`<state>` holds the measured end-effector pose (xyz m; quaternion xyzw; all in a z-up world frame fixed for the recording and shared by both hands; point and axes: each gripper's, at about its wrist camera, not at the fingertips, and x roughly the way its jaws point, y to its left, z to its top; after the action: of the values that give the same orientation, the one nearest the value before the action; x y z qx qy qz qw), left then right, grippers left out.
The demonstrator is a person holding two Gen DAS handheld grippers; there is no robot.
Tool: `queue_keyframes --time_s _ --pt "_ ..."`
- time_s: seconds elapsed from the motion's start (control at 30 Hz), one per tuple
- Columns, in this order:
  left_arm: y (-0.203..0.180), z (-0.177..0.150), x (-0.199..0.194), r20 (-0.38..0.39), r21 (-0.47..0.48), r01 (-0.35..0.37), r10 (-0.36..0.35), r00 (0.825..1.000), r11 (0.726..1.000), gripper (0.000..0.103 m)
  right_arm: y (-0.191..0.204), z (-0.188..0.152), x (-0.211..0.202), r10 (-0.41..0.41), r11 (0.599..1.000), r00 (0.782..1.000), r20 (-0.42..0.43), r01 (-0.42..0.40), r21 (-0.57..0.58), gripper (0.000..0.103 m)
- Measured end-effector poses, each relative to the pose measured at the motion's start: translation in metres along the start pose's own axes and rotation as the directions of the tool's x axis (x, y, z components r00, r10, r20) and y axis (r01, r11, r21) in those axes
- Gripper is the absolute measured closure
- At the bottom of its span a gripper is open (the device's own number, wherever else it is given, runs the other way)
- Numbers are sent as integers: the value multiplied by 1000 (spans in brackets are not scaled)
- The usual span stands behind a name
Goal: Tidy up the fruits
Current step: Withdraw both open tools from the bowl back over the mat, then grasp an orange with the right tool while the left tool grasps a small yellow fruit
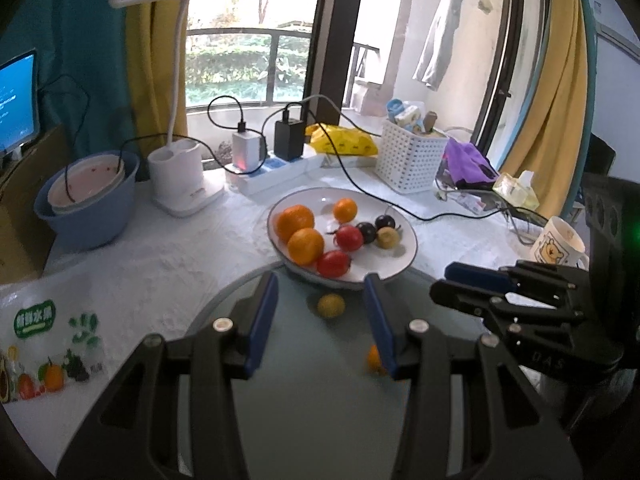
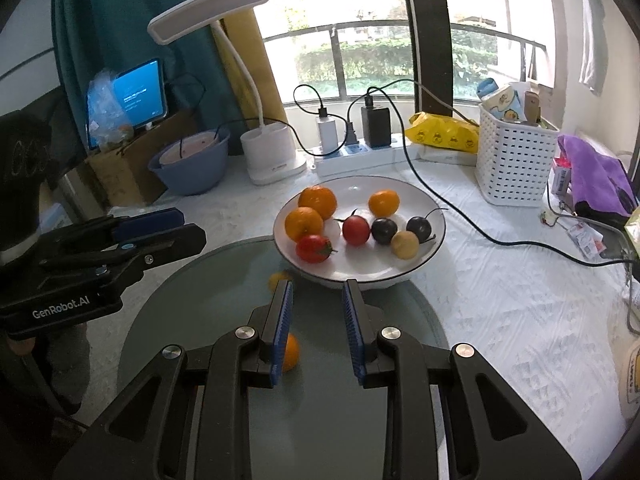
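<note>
A white plate (image 1: 404, 252) (image 2: 432, 208) holds three oranges, two red tomatoes, two dark plums and a small yellow fruit. Before it lies a grey-green glass plate (image 1: 320, 400) (image 2: 328, 408) with a small yellow fruit (image 1: 331, 305) (image 2: 277, 279) and a small orange fruit (image 1: 374, 359) (image 2: 291, 352) on it. My left gripper (image 1: 322, 308) is open and empty above the glass plate; the yellow fruit lies between its fingers, further out. My right gripper (image 2: 318, 314) is open and empty, the small orange just behind its left finger. Each gripper shows in the other's view (image 1: 476, 284) (image 2: 160, 226).
At the back stand a blue bowl (image 1: 86, 204) (image 2: 192, 164), a white desk lamp (image 1: 184, 184) (image 2: 272, 152), a power strip with chargers and cables (image 1: 272, 160) (image 2: 360, 148), a white basket (image 1: 410, 156) (image 2: 514, 160), a purple cloth (image 2: 596, 176) and a mug (image 1: 560, 244). A fruit bag (image 1: 44, 352) lies at left.
</note>
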<state>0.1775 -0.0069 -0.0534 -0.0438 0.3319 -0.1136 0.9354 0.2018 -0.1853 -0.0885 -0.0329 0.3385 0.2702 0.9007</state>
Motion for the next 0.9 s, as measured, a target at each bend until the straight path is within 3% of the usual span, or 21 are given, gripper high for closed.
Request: queue_keyframes --time_s 0.23,0.37,0.77,0.9 --pt "9 -15 -8 -6 -20 -2 2 1000 1000 57 16 -9 2 1 1000 1000 -20 -2 -15 76" --pt "15 -25 -12 -12 -26 -8 8 1000 1000 57 23 -12 7 -1 1000 999 -37 0 -10 66" --pt "36 -50 -12 -37 -77 -24 21 999 997 57 35 -29 36 -30 1000 991 -127 30 1 66" --pt "42 -56 -10 -51 -91 -31 27 998 995 57 33 -31 41 -43 999 990 -138 45 14 60"
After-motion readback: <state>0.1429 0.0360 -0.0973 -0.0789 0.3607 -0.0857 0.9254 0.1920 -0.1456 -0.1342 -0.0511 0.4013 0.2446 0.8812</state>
